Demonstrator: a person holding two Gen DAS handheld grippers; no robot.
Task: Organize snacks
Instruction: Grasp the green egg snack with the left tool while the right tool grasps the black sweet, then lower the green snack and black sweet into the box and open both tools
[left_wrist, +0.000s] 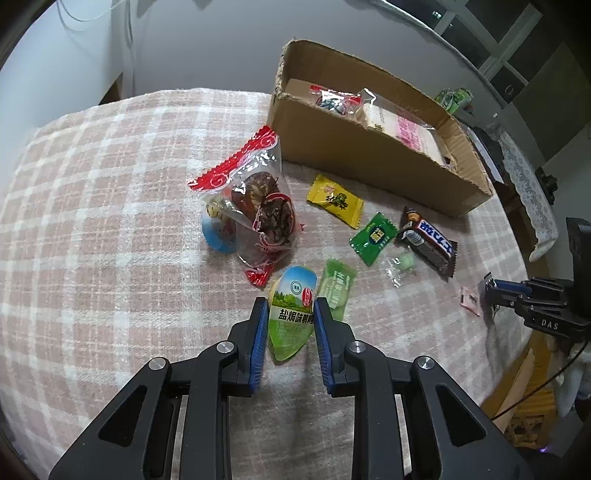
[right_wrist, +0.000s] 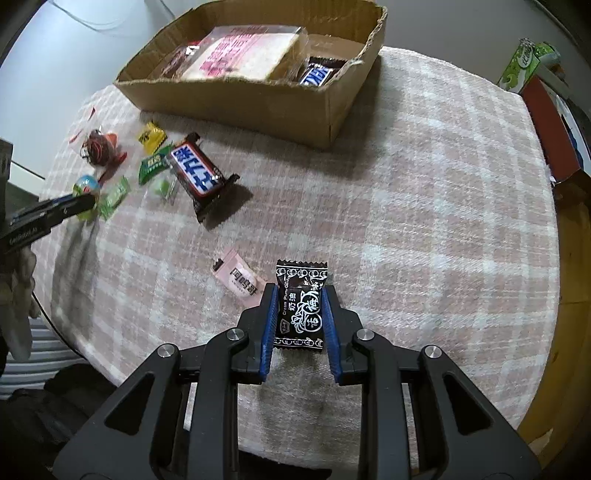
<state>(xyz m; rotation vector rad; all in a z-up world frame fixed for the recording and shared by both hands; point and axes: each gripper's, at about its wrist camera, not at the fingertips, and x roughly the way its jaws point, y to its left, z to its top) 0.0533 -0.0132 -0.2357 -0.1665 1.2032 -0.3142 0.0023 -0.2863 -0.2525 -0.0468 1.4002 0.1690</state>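
A round table under a pink-and-white checked cloth fills both views, with a cut-down cardboard box toward the top of each frame already holding a few packets, among them a large pink-labelled one and a dark chocolate bar. The step in hand looks like a double pick-up: the left gripper, low in the centre of its view, has its blue-padded jaws partly closed on either side of a green-and-blue egg-shaped snack, touching or nearly touching it, though whether it is gripped firmly I cannot tell. The right gripper likewise brackets a black plum candy, pads against the wrapper's edges. Next, each would need to squeeze fully, lift clear of the cloth and carry to the box. Loose items remain in a cluster mid-frame: a clear red-trimmed bag, a yellow candy, a green candy, a chocolate bar and a pink sachet. Whether either snack is off the cloth is hard to judge, and the box's near wall hides part of its contents.
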